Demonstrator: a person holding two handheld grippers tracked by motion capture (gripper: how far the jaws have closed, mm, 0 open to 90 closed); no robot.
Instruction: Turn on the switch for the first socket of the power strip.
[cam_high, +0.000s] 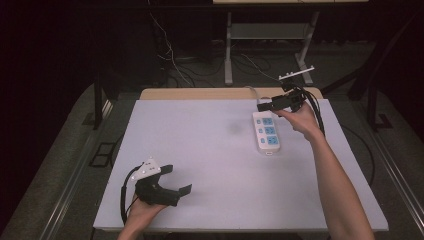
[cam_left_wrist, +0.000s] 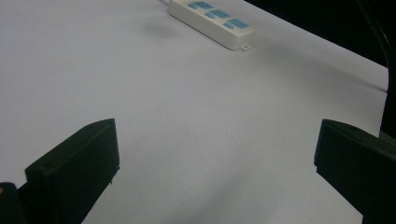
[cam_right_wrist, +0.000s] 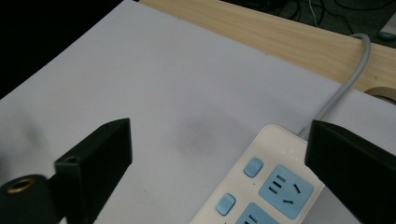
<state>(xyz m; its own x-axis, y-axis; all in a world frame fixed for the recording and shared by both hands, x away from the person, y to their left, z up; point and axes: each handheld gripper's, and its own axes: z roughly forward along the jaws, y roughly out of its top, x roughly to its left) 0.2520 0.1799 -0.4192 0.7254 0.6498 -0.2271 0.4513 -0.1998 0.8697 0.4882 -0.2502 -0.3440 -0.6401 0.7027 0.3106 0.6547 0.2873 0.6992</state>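
White power strip (cam_high: 266, 131) with blue sockets lies flat on the desk (cam_high: 210, 150), right of centre in the high view, its cord (cam_right_wrist: 343, 86) running off the far edge. Right gripper (cam_high: 265, 106) hovers over its far end, jaws spread wide, empty. Left gripper (cam_high: 177, 180) sits lower left, also released, holding nothing.

White-topped desk (cam_high: 200, 150) with bare wooden far edge (cam_high: 200, 93); grey carpeted floor (cam_high: 65, 150), tangled dark cables (cam_high: 172, 60), pale metal stand legs (cam_high: 229, 50) beyond; dim, dark room.
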